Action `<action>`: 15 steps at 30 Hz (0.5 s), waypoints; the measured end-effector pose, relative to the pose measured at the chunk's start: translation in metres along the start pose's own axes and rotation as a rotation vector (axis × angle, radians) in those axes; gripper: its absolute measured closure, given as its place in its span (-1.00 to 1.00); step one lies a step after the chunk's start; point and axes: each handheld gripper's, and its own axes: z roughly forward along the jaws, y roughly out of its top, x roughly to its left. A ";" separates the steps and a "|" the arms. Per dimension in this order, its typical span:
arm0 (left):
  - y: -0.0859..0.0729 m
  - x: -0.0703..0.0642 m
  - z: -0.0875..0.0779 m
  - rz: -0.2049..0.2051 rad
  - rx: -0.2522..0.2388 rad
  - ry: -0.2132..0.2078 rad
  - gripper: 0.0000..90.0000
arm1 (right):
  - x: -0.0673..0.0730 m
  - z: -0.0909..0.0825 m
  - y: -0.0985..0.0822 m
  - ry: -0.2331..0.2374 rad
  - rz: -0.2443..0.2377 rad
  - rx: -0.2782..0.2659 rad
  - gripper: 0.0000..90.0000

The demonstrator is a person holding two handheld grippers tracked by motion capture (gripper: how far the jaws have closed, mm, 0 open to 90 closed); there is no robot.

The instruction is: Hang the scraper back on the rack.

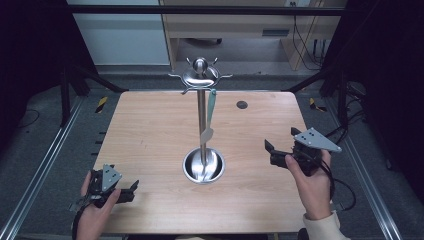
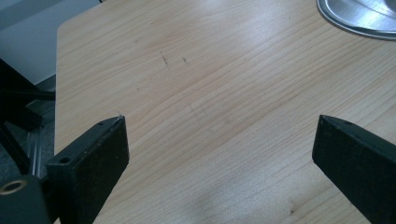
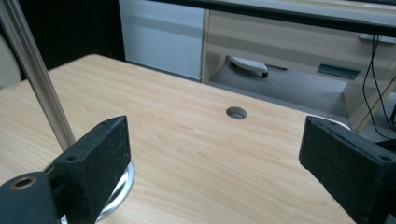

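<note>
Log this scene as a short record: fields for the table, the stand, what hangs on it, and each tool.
table: light wood table with a small round hole near the far edge
stand: metal utensil stand, upright at centre, round dished base, hooks at the top
hanging: one spatula with a teal handle, blade down
left tool: open, holding nothing, near left of table
right tool: open, holding nothing, right of the stand
</note>
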 end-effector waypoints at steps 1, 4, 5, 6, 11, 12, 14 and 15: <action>0.000 0.001 0.000 0.001 0.005 0.001 -0.92 | 0.000 0.000 -0.002 -0.002 -0.002 0.003 -0.79; -0.002 0.003 0.000 -0.014 0.000 0.003 -0.92 | -0.001 0.002 -0.011 -0.002 -0.001 0.021 -0.79; -0.002 0.003 0.000 -0.020 -0.005 0.001 -0.92 | -0.001 0.003 -0.014 0.001 -0.005 0.027 -0.79; -0.002 0.004 0.000 -0.025 -0.004 -0.004 -0.92 | -0.001 0.004 -0.017 0.002 -0.008 0.036 -0.79; -0.002 0.003 0.001 -0.025 -0.005 -0.008 -0.92 | 0.000 0.011 -0.033 0.009 -0.005 0.079 -0.79; -0.002 0.003 0.001 -0.025 -0.006 -0.009 -0.92 | 0.001 0.012 -0.036 0.010 -0.006 0.088 -0.79; -0.002 0.002 0.001 -0.022 -0.004 -0.011 -0.92 | 0.003 0.015 -0.041 0.013 -0.015 0.101 -0.79; -0.002 0.002 0.001 -0.022 -0.004 -0.010 -0.92 | 0.004 0.017 -0.044 0.018 -0.019 0.108 -0.79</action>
